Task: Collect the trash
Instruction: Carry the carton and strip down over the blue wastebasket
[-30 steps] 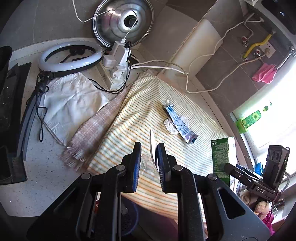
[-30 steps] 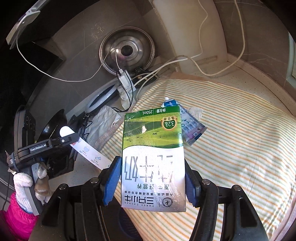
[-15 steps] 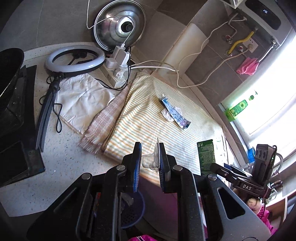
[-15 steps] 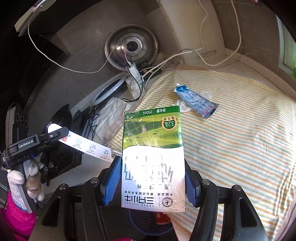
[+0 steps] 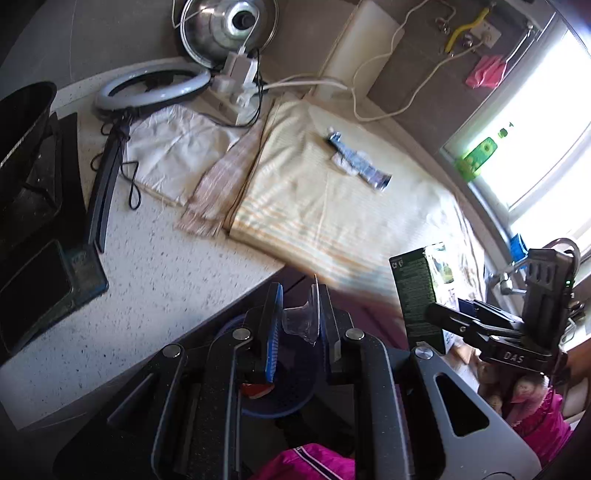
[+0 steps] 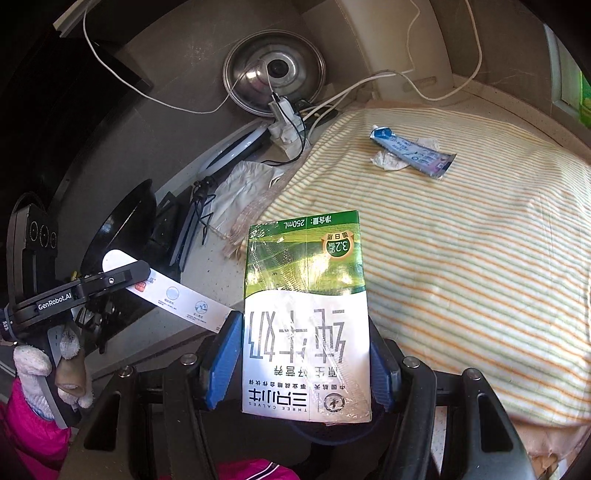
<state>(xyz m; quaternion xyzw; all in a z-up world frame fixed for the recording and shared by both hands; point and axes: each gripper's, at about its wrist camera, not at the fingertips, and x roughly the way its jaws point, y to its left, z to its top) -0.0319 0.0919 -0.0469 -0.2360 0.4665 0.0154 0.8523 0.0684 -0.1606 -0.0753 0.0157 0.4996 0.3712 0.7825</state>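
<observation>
My left gripper [image 5: 297, 295] is shut on a clear plastic blister with a white backing strip [image 5: 299, 321]. It hangs past the counter's edge, above a blue mesh bin [image 5: 291, 398] that holds something red. In the right wrist view the same strip [image 6: 184, 301] sticks out of the left gripper [image 6: 122, 275]. My right gripper [image 6: 303, 328] is shut on a green and white milk carton [image 6: 304, 280], also seen in the left wrist view as the carton [image 5: 417, 291]. A blue toothpaste tube [image 6: 413, 149] and a crumpled paper [image 6: 386, 160] lie on the striped cloth [image 6: 461, 240].
At the back stand a ring light [image 5: 151, 86], a steel pot lid [image 5: 229, 26] and a power strip with cables [image 5: 236, 79]. A white cloth [image 5: 173, 147] lies beside the striped one. A black pan [image 5: 26, 122] sits at the left. The speckled counter [image 5: 155, 280] ends near the bin.
Both grippers have drawn back from the striped cloth to the counter's edge, over the blue bin. Each still holds its item, and the toothpaste tube looks farther off.
</observation>
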